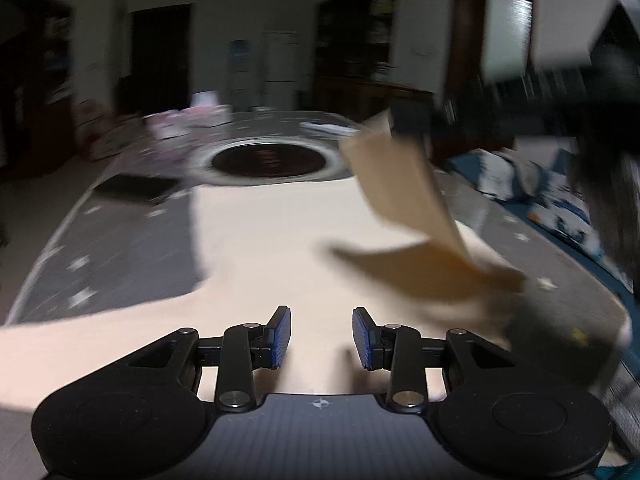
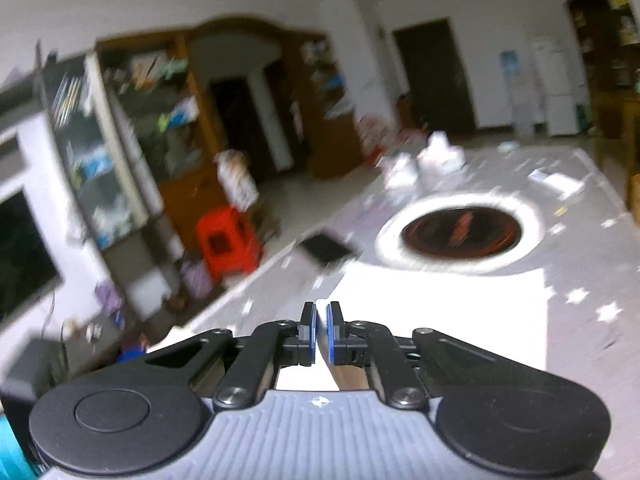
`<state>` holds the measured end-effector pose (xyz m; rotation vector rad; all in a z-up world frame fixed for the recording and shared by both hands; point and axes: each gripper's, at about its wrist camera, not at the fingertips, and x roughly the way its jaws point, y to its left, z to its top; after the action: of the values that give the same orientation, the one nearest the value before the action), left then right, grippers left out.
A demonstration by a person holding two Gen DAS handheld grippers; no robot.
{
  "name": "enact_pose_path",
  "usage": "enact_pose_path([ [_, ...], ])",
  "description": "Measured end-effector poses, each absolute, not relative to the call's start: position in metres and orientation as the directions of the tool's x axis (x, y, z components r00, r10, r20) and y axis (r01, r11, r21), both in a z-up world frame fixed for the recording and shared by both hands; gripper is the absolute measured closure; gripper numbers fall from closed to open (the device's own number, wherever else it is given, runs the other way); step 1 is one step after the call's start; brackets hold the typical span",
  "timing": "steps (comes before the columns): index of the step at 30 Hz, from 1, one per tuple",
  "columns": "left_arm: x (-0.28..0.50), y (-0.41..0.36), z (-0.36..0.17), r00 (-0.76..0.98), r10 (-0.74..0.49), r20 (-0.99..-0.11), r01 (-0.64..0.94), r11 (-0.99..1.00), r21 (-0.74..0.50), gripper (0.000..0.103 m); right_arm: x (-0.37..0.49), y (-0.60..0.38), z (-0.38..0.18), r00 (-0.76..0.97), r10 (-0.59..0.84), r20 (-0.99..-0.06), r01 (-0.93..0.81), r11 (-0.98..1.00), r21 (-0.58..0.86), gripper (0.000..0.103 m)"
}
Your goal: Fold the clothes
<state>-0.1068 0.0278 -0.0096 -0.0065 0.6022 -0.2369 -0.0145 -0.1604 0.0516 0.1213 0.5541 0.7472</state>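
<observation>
While right tongs [image 2: 321, 334] pinch lifted beige garment [image 1: 272, 236], left tongs [image 1: 321, 338] wide apart, empty, above table [image 1: 120, 264]

L wrist cam sits low, close over the bench [image 1: 120, 248], facing the dark round inset [image 1: 266, 162]. R wrist cam is higher, tilted, aimed left of that same inset [image 2: 460, 234]. Both share it plus the black tablet [image 2: 326, 250] beside it.

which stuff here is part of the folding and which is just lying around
Job:
- cloth, spread on the table
- its lifted flap, pinched in the right tool
- left tool, open over the cloth

Lying about:
- round dark plate
- black slab
- red stool
- white clutter at the far end
</observation>
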Motion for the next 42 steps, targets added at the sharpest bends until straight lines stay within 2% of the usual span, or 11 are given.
enact_pose_path([
  [4, -0.109, 0.051, -0.012, 0.806, -0.173, -0.566, 0.146, 0.985, -0.094, 0.066, -0.027, -0.127, 0.014, 0.506, 0.694, -0.513, -0.650, 0.697, 0.302, 0.098],
  [7, -0.111, 0.059, -0.011, 0.810, -0.156, -0.566, 0.125, 0.988, -0.095, 0.066, -0.039, -0.113, -0.001, 0.444, 0.702, -0.556, -0.678, 0.669, 0.303, 0.094],
  [11, -0.110, 0.063, -0.008, 0.816, -0.152, -0.557, 0.123, 0.988, -0.090, 0.066, -0.052, -0.124, 0.005, 0.410, 0.704, -0.580, -0.701, 0.650, 0.294, 0.092],
  [14, -0.109, 0.059, -0.005, 0.821, -0.178, -0.543, 0.145, 0.984, -0.103, 0.068, -0.050, -0.154, 0.014, 0.452, 0.673, -0.586, -0.680, 0.685, 0.263, 0.091],
  [20, -0.085, 0.028, -0.007, 0.794, -0.281, -0.539, 0.247, 0.959, -0.136, 0.071, -0.037, -0.212, 0.004, 0.580, 0.504, -0.640, -0.538, 0.827, 0.164, 0.090],
  [25, -0.061, 0.005, -0.012, 0.767, -0.326, -0.552, 0.301, 0.943, -0.140, 0.073, -0.020, -0.233, -0.002, 0.616, 0.468, -0.633, -0.480, 0.861, 0.170, 0.090],
  [29, -0.046, 0.004, -0.023, 0.750, -0.292, -0.593, 0.265, 0.955, -0.134, 0.075, -0.004, -0.235, -0.014, 0.618, 0.455, -0.641, -0.459, 0.871, 0.177, 0.090],
  [31, -0.044, 0.011, -0.030, 0.745, -0.259, -0.614, 0.229, 0.965, -0.130, 0.076, 0.002, -0.236, -0.024, 0.608, 0.444, -0.659, -0.447, 0.877, 0.178, 0.094],
  [32, -0.044, 0.016, -0.032, 0.745, -0.250, -0.619, 0.213, 0.968, -0.135, 0.083, 0.002, -0.237, -0.026, 0.606, 0.447, -0.657, -0.449, 0.875, 0.182, 0.094],
  [34, -0.049, 0.026, -0.030, 0.749, -0.257, -0.610, 0.199, 0.967, -0.162, 0.082, -0.002, -0.235, -0.021, 0.616, 0.442, -0.652, -0.456, 0.875, 0.163, 0.094],
  [42, -0.072, 0.058, -0.025, 0.783, -0.174, -0.597, 0.077, 0.980, -0.184, 0.081, -0.009, -0.214, -0.024, 0.594, 0.447, -0.669, -0.516, 0.849, 0.109, 0.084],
])
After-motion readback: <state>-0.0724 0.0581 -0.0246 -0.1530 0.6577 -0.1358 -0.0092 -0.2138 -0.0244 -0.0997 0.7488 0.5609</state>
